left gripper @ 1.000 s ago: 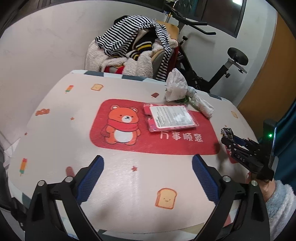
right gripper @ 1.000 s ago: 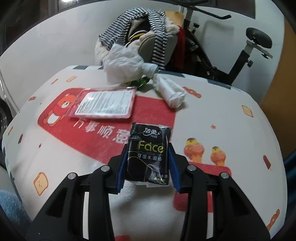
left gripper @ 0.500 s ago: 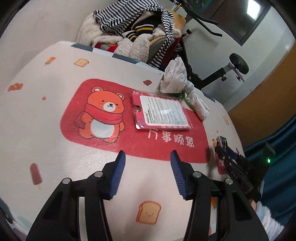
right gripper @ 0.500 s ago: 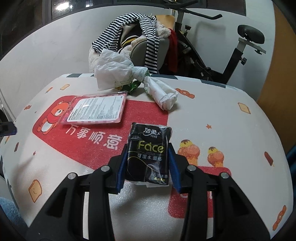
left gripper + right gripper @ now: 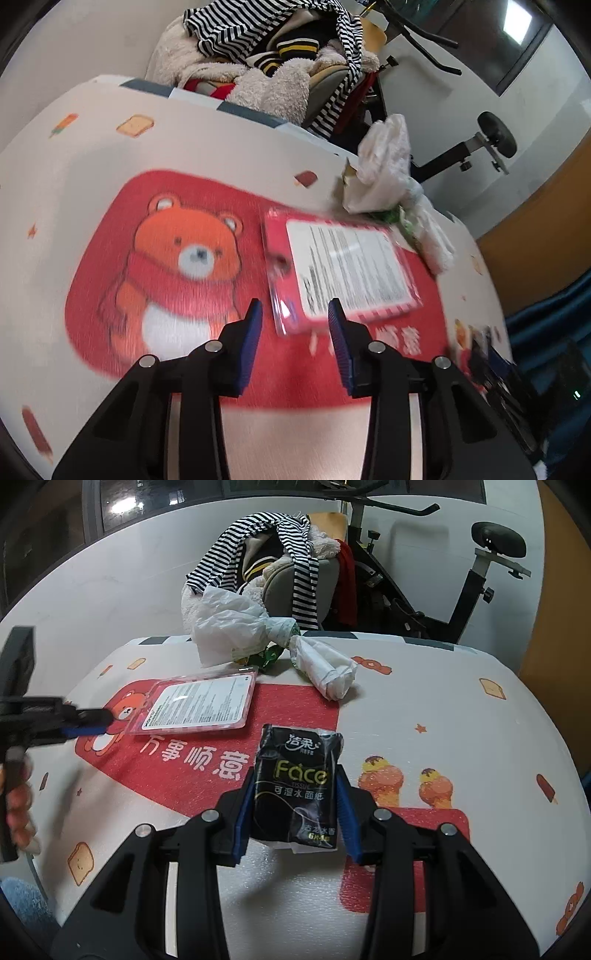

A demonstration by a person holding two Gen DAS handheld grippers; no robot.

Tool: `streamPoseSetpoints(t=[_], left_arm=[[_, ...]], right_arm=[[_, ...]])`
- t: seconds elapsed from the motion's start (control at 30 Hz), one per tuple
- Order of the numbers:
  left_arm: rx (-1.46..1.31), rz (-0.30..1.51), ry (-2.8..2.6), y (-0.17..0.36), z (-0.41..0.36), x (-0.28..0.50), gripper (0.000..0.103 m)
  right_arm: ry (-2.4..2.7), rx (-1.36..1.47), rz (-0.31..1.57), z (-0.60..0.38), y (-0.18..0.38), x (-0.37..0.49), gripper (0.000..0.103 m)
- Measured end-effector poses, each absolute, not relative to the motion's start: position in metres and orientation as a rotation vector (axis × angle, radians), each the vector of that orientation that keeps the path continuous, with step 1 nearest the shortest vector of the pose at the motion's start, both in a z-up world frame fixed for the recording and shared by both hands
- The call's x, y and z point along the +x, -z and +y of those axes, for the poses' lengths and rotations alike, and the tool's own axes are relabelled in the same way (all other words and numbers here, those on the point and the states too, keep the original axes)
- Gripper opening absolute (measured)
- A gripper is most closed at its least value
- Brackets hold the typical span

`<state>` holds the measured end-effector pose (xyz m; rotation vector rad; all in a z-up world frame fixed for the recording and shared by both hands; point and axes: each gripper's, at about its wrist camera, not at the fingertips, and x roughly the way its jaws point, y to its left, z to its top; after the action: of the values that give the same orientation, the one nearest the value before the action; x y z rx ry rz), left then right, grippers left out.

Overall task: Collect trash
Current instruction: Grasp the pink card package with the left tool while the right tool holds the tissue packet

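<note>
While the right tool (image 5: 295, 797) clamps a black tissue pack (image 5: 297, 786) upright between its blue pads, pack printed "Face", lifted above the table (image 5: 461, 716), the left tool (image 5: 294, 325) is angled down at the pink blister card (image 5: 340, 273). Left jaws are closing, about a third apart, nothing gripped. In the left wrist view the card's near corner appears between the blue fingertips (image 5: 255, 321), but the frame is motion-blurred, contact cannot be told. In the right wrist view the left tool (image 5: 88, 723) comes in from the left edge, its tip just beside the card's (image 5: 203, 705) near-left corner; fingers of a person's hand (image 5: 20, 812) on its handle.

Card lies flat on the red bear panel of the tablecloth (image 5: 177, 266), white label side up. Beyond it, near the far table edge, a crumpled white plastic bag (image 5: 229, 627) with a green wrapper (image 5: 267, 655) under it, and a rolled white bag (image 5: 325, 668) just right, touching the bunch. Same white bag (image 5: 384, 162) shows in the left view past the card.

Behind the table: chair piled with striped clothes (image 5: 273, 550), exercise bike (image 5: 480, 572) to the right.
</note>
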<state>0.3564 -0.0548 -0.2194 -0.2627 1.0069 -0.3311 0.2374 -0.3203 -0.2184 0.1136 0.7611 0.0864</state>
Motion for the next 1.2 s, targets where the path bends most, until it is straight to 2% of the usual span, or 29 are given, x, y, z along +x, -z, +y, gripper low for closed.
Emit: streamPoseSetpoints(t=[0.4, 0.43, 0.5, 0.53, 0.57, 0.83, 1.13, 1.2], left_arm=[[-0.143, 0.997, 0.298, 0.239, -0.070, 0.380, 0.035], [-0.134, 0.991, 0.299, 0.240, -0.070, 0.379, 0.033], [-0.122, 0.994, 0.307, 0.242, -0.070, 0.378, 0.015], [-0.128, 0.991, 0.316, 0.242, -0.068, 0.376, 0.014], [-0.138, 0.990, 0.325, 0.242, -0.067, 0.375, 0.007], [-0.162, 0.946, 0.420, 0.215, -0.063, 0.345, 0.004], [-0.179, 1.100, 0.438, 0.229, -0.047, 0.306, 0.005], [-0.185, 1.135, 0.438, 0.236, -0.046, 0.307, 0.009]], right_arm=[[-0.108, 0.099, 0.752, -0.317, 0.219, 0.236, 0.042], [-0.109, 0.097, 0.753, -0.317, 0.219, 0.236, 0.042], [-0.110, 0.096, 0.754, -0.316, 0.219, 0.237, 0.042], [-0.110, 0.096, 0.755, -0.316, 0.219, 0.237, 0.042], [-0.110, 0.096, 0.755, -0.317, 0.219, 0.237, 0.042], [-0.106, 0.090, 0.751, -0.316, 0.219, 0.237, 0.042], [-0.107, 0.088, 0.752, -0.315, 0.219, 0.237, 0.042], [-0.107, 0.094, 0.759, -0.316, 0.220, 0.238, 0.042]])
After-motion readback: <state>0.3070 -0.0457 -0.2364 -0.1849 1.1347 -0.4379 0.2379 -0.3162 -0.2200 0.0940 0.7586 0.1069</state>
